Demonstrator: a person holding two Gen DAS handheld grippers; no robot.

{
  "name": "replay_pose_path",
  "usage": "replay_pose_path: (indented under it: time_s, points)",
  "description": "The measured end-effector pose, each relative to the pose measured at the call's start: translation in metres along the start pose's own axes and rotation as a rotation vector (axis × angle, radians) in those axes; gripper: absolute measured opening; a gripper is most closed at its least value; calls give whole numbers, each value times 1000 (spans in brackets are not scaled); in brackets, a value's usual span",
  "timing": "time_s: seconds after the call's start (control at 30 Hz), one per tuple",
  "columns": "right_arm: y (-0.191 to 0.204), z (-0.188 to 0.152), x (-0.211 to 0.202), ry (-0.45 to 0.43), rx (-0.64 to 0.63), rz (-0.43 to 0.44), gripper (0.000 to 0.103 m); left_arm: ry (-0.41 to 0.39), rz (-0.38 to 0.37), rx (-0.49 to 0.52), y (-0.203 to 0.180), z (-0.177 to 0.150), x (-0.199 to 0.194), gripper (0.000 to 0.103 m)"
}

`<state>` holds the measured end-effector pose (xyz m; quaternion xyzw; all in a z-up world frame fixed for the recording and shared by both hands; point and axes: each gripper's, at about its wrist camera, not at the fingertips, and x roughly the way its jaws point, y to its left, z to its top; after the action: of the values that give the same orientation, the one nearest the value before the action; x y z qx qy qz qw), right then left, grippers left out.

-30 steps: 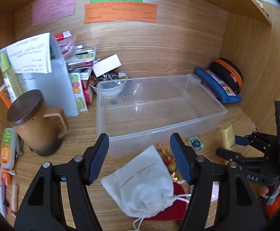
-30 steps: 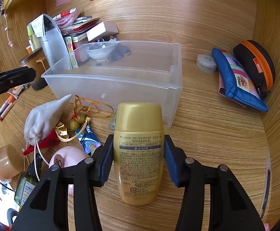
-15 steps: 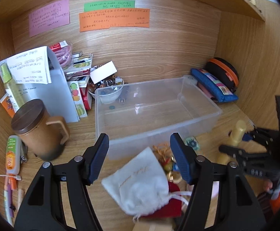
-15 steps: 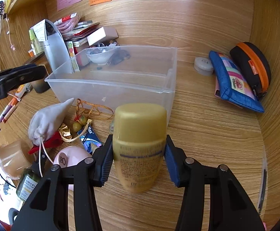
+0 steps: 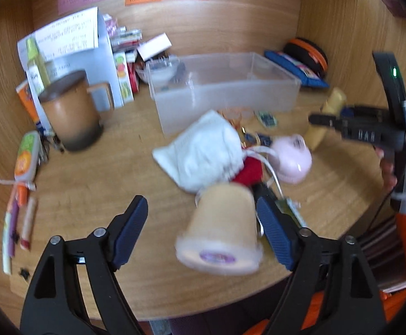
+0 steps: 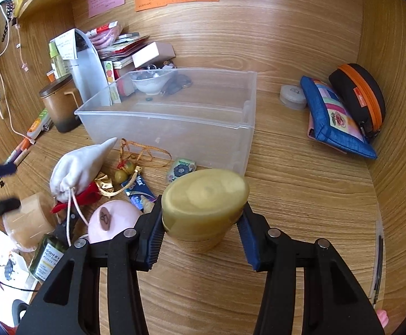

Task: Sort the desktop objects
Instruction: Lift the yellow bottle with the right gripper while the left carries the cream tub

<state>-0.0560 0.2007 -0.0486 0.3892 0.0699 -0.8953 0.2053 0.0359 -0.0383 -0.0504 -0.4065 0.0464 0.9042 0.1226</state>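
Note:
My right gripper is shut on a gold sunscreen bottle and holds it off the desk, cap pointing away, in front of the clear plastic bin. The left wrist view also shows this gripper with the bottle. My left gripper is open above the desk's front edge; a tan tape roll lies between its fingers. A white drawstring pouch, a pink round case and small trinkets lie in front of the bin.
A brown lidded mug, a white file stand and stacked boxes stand at back left. A blue pouch and a black-orange case lie at back right. Pens lie at the left. A small green bottle lies near the tape.
My right gripper has lifted the gold bottle and tipped its cap forward. My left gripper has pulled back towards the desk's front edge, so the tape roll now lies between its fingers.

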Motion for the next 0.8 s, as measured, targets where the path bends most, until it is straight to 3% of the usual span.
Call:
replay_pose_path:
  time_s: [0.3, 0.4, 0.8]
  points:
    - [12, -2, -19, -26, -24, -4, 44, 43, -42, -84, 9, -26, 25, 84]
    - [13, -2, -24, -33, -30, -5, 44, 43, -82, -105, 10, -25, 32, 70]
    - [15, 8, -41, -77, -47, -8, 44, -40, 7, -167, 21, -14, 25, 69]
